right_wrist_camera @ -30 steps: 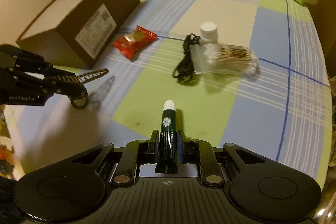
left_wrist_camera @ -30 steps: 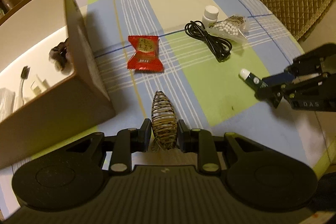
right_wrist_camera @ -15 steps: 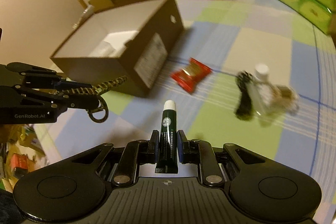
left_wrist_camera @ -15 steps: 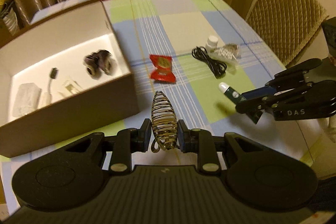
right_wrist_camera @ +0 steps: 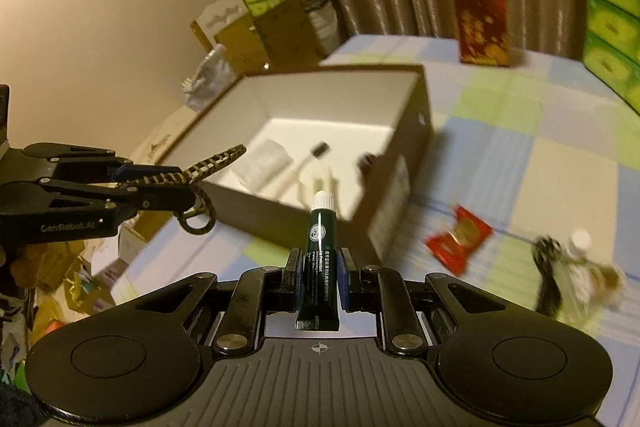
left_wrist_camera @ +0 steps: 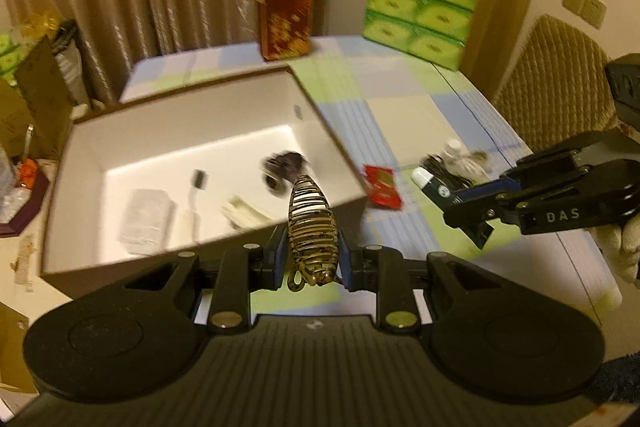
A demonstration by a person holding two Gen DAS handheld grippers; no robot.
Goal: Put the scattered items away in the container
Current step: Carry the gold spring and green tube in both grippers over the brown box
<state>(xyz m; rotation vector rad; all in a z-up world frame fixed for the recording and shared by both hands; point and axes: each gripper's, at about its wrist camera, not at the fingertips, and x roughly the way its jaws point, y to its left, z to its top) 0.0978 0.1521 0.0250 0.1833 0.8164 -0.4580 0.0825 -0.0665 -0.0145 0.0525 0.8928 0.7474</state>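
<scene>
Above the checked tablecloth (left_wrist_camera: pixel 400 95), left gripper (left_wrist_camera: pixel 312 255) clamps a striped hair clip (left_wrist_camera: pixel 310 227) near the open box (left_wrist_camera: pixel 192 131); right gripper (right_wrist_camera: pixel 318 277) clamps a green tube (right_wrist_camera: pixel 319 251); red packet (left_wrist_camera: pixel 382 185) beside the box.

Ahead of you the open box (left_wrist_camera: pixel 320 131) sits on the surface (left_wrist_camera: pixel 400 107), with a toothbrush (left_wrist_camera: pixel 196 199) and a packet (left_wrist_camera: pixel 146 219) in it. To its right lies the sachet (left_wrist_camera: pixel 382 185); farther right, the cable (left_wrist_camera: pixel 442 173) and bottle (left_wrist_camera: pixel 454 147) lie together. Behind the box stands a gift bag (left_wrist_camera: pixel 285 23).
</scene>
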